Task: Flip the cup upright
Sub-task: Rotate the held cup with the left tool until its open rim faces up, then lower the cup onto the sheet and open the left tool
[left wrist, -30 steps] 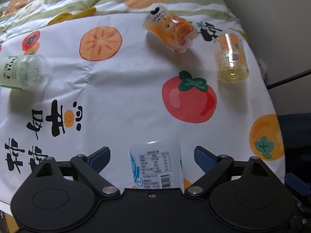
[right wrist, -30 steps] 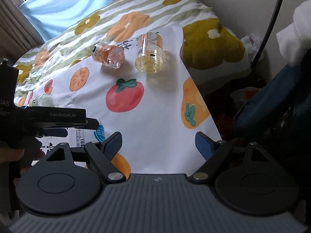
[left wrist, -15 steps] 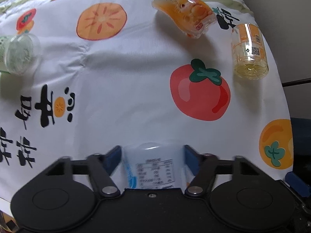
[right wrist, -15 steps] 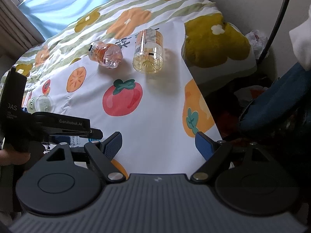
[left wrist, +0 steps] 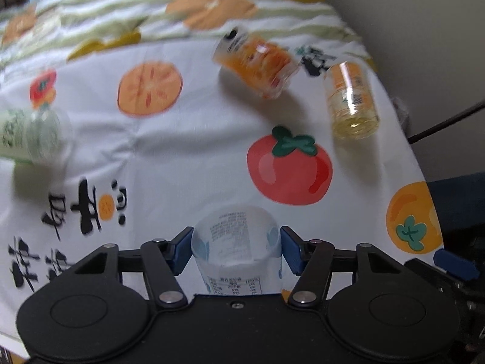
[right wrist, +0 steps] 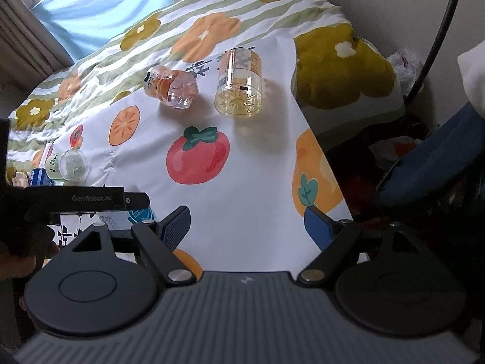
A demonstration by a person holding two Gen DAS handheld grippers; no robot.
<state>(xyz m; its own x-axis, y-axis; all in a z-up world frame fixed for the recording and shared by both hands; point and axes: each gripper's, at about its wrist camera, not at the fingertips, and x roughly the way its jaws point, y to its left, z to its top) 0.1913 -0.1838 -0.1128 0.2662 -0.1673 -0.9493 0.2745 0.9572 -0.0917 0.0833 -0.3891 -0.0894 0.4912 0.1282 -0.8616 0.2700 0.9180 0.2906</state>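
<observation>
Left gripper (left wrist: 236,250) closed on a clear blue-labelled cup (left wrist: 235,248), blue fingers (left wrist: 181,250) pressing both sides, near edge of the fruit-print cloth (left wrist: 188,151). Right gripper (right wrist: 247,226) spread wide, holding nothing, over the cloth's near right corner.

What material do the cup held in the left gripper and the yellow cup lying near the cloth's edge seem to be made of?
The cup in the left gripper: the blue-labelled cup looks like thin translucent plastic, since its printed label shows through the wall. The yellow cup looks like clear, glossy plastic: light glints on its side and its ribbed base is visible through it. Glass cannot be fully excluded.
</observation>
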